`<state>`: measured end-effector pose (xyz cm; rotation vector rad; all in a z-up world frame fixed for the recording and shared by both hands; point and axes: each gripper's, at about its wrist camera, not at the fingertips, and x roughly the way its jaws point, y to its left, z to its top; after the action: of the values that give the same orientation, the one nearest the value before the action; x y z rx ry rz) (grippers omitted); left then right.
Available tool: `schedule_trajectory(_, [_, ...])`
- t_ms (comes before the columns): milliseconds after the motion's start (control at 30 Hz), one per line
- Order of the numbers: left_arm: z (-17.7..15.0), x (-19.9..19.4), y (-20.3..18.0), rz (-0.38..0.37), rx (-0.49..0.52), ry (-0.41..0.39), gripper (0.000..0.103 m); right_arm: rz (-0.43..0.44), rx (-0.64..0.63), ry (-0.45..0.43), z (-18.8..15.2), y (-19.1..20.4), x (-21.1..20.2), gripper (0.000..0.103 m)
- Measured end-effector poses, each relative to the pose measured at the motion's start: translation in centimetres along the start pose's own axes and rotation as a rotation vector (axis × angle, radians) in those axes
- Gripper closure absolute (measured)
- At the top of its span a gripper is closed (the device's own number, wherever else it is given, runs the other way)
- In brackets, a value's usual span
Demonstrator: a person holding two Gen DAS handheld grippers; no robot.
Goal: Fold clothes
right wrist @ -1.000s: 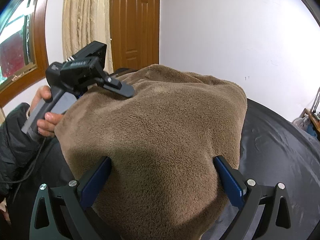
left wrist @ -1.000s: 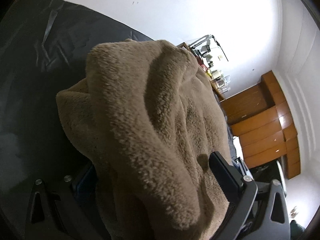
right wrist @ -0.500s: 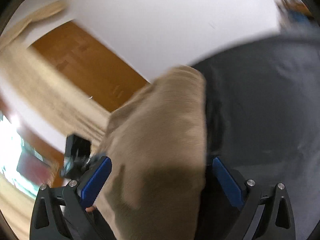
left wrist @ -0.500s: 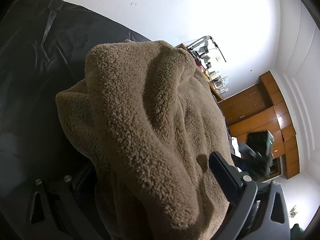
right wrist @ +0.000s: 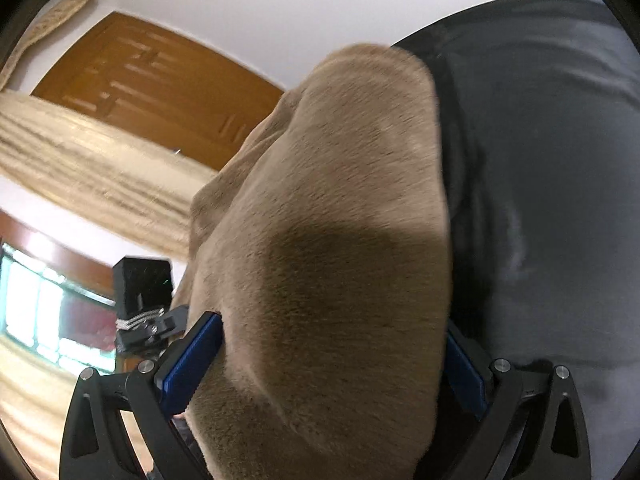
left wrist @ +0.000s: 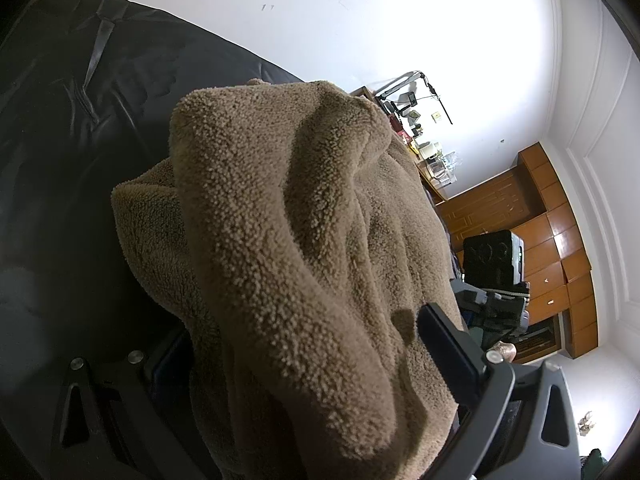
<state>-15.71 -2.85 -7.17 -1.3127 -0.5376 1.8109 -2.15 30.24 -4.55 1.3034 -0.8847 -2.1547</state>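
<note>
A brown fleece garment [left wrist: 304,240] fills the left wrist view, bunched between the fingers of my left gripper [left wrist: 304,356], which is shut on it. In the right wrist view the same garment [right wrist: 332,264] hangs between the blue pads of my right gripper [right wrist: 332,356], also shut on it. The garment is lifted above a black sheet [left wrist: 72,128]. The right gripper's body shows at the right of the left wrist view [left wrist: 496,280]. The left gripper's body shows at the left of the right wrist view [right wrist: 144,300].
The black sheet [right wrist: 552,160] covers the work surface. White walls stand behind. A wooden wardrobe [left wrist: 552,240] and a cluttered shelf [left wrist: 420,136] are at the right. A wooden door [right wrist: 152,84], a beige curtain [right wrist: 88,160] and a window [right wrist: 36,312] are at the left.
My right gripper has swung and rolled sharply, so its view turned from the door toward the black sheet. The garment stayed gripped in both. The right gripper's body came into the left wrist view.
</note>
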Motion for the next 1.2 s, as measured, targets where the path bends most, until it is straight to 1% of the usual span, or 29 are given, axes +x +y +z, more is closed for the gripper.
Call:
schedule_trajectory(167, [0.0, 0.1, -0.1, 0.001, 0.007, -0.001, 0.001, -0.010, -0.102, 0.033, 0.0, 0.8, 1.2, 0.000])
schedule_trajectory(267, [0.1, 0.7, -0.5, 0.001, 0.015, 0.000, 0.001, 0.014, -0.138, 0.036, -0.2, 0.7, 1.3, 0.000])
schedule_trajectory(367, [0.2, 1.1, -0.8, -0.001, 0.029, 0.004, 0.000, 0.024, -0.145, 0.054, -0.1, 0.8, 1.6, 0.000])
schedule_trajectory(467, [-0.8, -0.4, -0.7, -0.003, 0.037, 0.004, 0.000, 0.036, -0.141, 0.056, 0.0, 1.1, 2.3, 0.000])
schedule_trajectory(533, [-0.9, -0.5, -0.9, -0.001, 0.040, 0.000, 0.000, 0.047, -0.143, 0.053, 0.0, 1.3, 2.8, 0.000])
schedule_trajectory(567, [-0.6, 0.3, -1.2, 0.000, 0.042, -0.002, 0.000, 0.053, -0.144, 0.052, 0.0, 1.5, 3.1, 0.000])
schedule_trajectory(633, [-0.7, 0.2, -1.3, 0.003, 0.040, -0.010, 0.000, 0.040, -0.161, 0.053, -0.1, 1.9, 3.2, 0.000])
schedule_trajectory(700, [-0.8, 0.3, -1.4, 0.009, 0.040, -0.022, 0.001, 0.025, -0.167, 0.047, -0.2, 2.0, 3.3, 0.003])
schedule_trajectory(733, [-0.6, 0.7, -1.6, 0.011, 0.041, -0.025, 0.001, 0.016, -0.168, 0.039, -0.4, 2.1, 3.3, 0.010])
schedule_trajectory(767, [-0.4, 1.1, -1.9, 0.013, 0.042, -0.029, 0.002, 0.006, -0.168, 0.031, -0.6, 2.1, 3.3, 0.017])
schedule_trajectory(800, [-0.2, 1.7, -2.0, 0.016, 0.040, -0.031, 0.006, -0.004, -0.168, 0.023, -0.8, 2.1, 3.3, 0.020])
schedule_trajectory(867, [-0.2, 1.8, -1.6, 0.019, 0.014, -0.028, 0.029, -0.011, -0.169, -0.005, -1.1, 2.2, 3.2, 0.030])
schedule_trajectory(900, [-0.2, 1.8, -1.5, 0.019, 0.001, -0.027, 0.031, -0.017, -0.169, -0.020, -1.2, 2.4, 3.1, 0.032])
schedule_trajectory(933, [-0.3, 1.8, -1.3, 0.004, -0.012, -0.025, 0.034, -0.027, -0.175, -0.035, -1.3, 2.7, 2.9, 0.037])
schedule_trajectory(1033, [-0.5, 1.7, -2.0, 0.011, 0.005, -0.030, 0.042, -0.072, -0.219, -0.082, -1.9, 4.2, 2.6, 0.043])
schedule_trajectory(1133, [-0.8, 1.6, -3.2, 0.016, 0.032, -0.036, 0.047, -0.108, -0.241, -0.121, -2.6, 5.4, 2.1, 0.045])
schedule_trajectory(1200, [-1.0, 1.6, -4.1, 0.018, 0.049, -0.040, 0.047, -0.132, -0.259, -0.145, -3.1, 6.0, 1.4, 0.046])
